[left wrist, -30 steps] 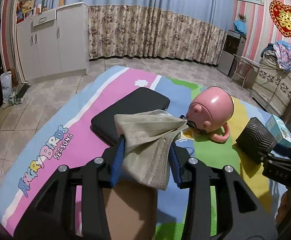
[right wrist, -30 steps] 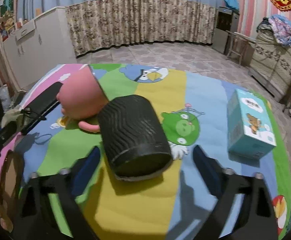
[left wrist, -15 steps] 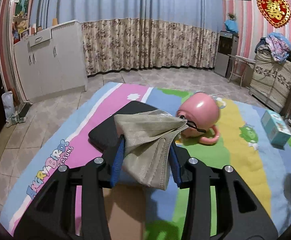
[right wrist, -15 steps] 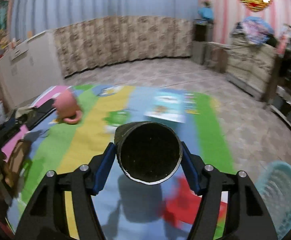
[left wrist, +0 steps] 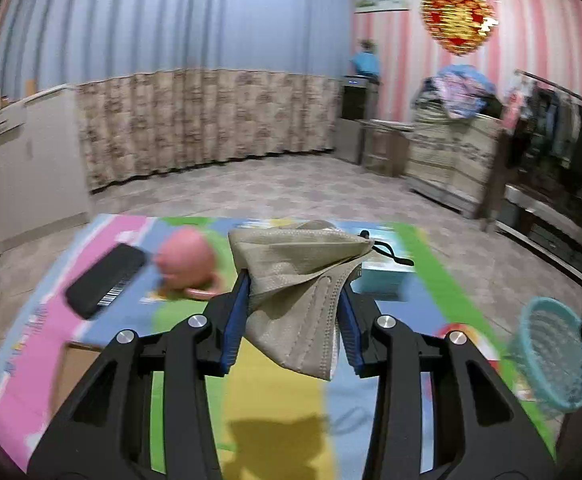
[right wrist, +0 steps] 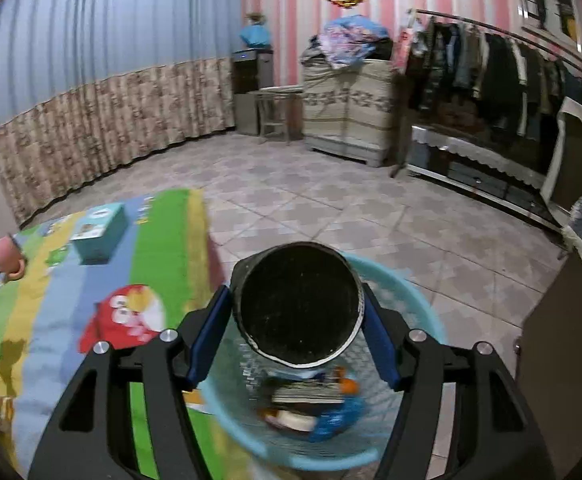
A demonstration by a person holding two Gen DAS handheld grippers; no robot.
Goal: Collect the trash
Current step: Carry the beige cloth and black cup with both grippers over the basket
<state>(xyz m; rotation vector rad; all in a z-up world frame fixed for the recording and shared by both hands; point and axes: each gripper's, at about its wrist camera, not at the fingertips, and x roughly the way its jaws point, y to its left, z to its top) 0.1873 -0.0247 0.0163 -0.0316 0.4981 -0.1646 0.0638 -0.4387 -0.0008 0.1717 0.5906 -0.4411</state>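
From the left wrist camera, I saw my left gripper (left wrist: pixel 293 316) clenched on a crumpled beige face mask (left wrist: pixel 299 300), the cloth pinched between the blue pads (left wrist: pixel 233 320) and sagging below them, with its black ear loop (left wrist: pixel 391 252) sticking out to the right. The gripper hung above a colourful cartoon play mat (left wrist: pixel 275 392) spread on the tiled floor (left wrist: pixel 291 188). On the mat beyond the mask lay a black flat case (left wrist: pixel 105 280) on the pink stripe, a pink round mug (left wrist: pixel 189 266) just beside it, and a teal box (left wrist: pixel 385 280) partly hidden behind the mask. At the mat's right edge stood a light-blue mesh basket (left wrist: pixel 551 356), tilted in the fisheye, with a dark blurred shape at the frame edge just above it. The whole view was smeared by motion.

From the right wrist camera, my right gripper (right wrist: pixel 297 336) grasped a black ribbed cylinder (right wrist: pixel 299 308), its dark open end facing the lens, squeezed between both pads. It hung directly over the light-blue mesh basket (right wrist: pixel 407 304), which already held a blurred jumble of trash (right wrist: pixel 311 404); I could not tell the pieces apart. The basket stood on the floor right against the mat's (right wrist: pixel 163 248) edge. Farther left on the mat I saw the teal box (right wrist: pixel 99 232), and at the far left the pink mug (right wrist: pixel 9 260). A clothes rack (right wrist: pixel 503 68) lined the right wall.
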